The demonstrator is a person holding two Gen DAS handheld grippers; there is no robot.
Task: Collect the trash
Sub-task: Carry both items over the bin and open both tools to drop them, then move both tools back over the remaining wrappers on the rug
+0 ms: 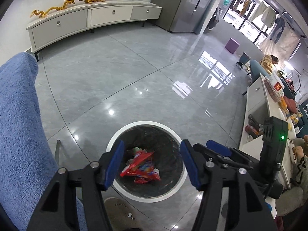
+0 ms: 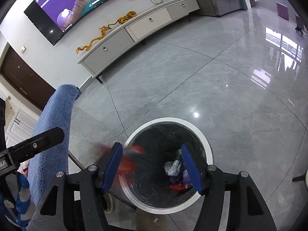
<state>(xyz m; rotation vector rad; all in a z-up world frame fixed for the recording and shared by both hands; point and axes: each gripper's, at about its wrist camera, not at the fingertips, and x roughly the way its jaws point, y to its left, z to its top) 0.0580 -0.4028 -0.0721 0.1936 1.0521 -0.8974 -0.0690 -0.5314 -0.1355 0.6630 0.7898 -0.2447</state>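
A round trash bin with a white rim [image 1: 123,189] and a black liner stands on the grey floor right under both grippers. Red snack wrappers [image 1: 142,165] lie in its bottom. My left gripper [image 1: 152,146] hangs open over the bin's mouth with nothing between its blue pads. To its right, one of my right gripper's fingers [image 1: 219,148] reaches over the rim. In the right wrist view my right gripper [image 2: 152,147] is open above the bin [image 2: 208,154]. A blurred red wrapper [image 2: 129,162] is loose in the air by its left finger. White and purple trash [image 2: 174,168] lies in the bin.
A blue fleece-covered seat [image 1: 19,125] rises close on the left. A beige slipper [image 1: 119,209] lies beside the bin. A low white table [image 1: 256,104] crowded with items runs along the right. A white TV cabinet [image 1: 92,19] lines the far wall, with a purple stool [image 1: 233,45] farther off.
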